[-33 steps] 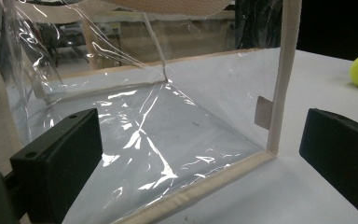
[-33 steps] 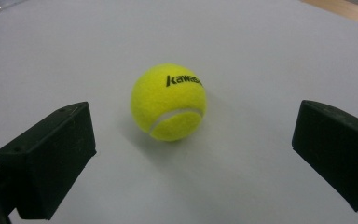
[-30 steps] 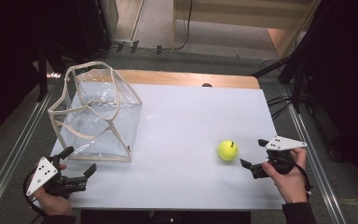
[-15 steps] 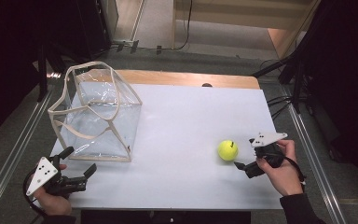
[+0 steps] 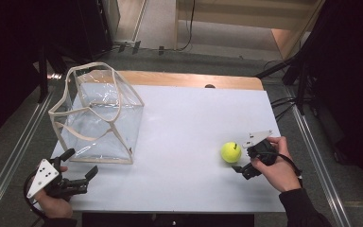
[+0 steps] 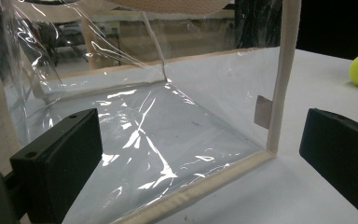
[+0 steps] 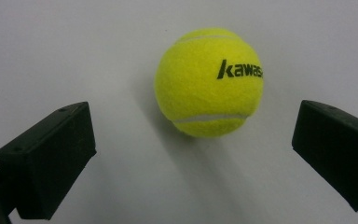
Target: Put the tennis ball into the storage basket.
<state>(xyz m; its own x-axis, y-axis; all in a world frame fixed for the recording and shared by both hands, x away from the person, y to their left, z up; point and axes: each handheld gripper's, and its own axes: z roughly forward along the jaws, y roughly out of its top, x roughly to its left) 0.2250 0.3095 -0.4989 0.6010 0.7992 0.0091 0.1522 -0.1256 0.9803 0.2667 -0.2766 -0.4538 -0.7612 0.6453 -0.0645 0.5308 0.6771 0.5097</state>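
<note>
A white worktop fills the middle of the high view, with dark floor and stands around it. At the lower left of that frame the left claw rests near the worktop's front corner, jaws spread wide and holding nothing, aimed toward the clear plastic tote bag with beige trim that stands open-topped at the frame's left. In the left claw's own view the bag's near wall lies just ahead between the jaws. At the right of the high view, the yellow tennis ball sits alone on the worktop, well apart from the bag. The right claw is far the nearer one: the ball lies just ahead of it, toward the frame's left. In the right gripper view the ball sits centred between wide-open jaws, not yet touched. The hand is tilted down toward the surface.
</note>
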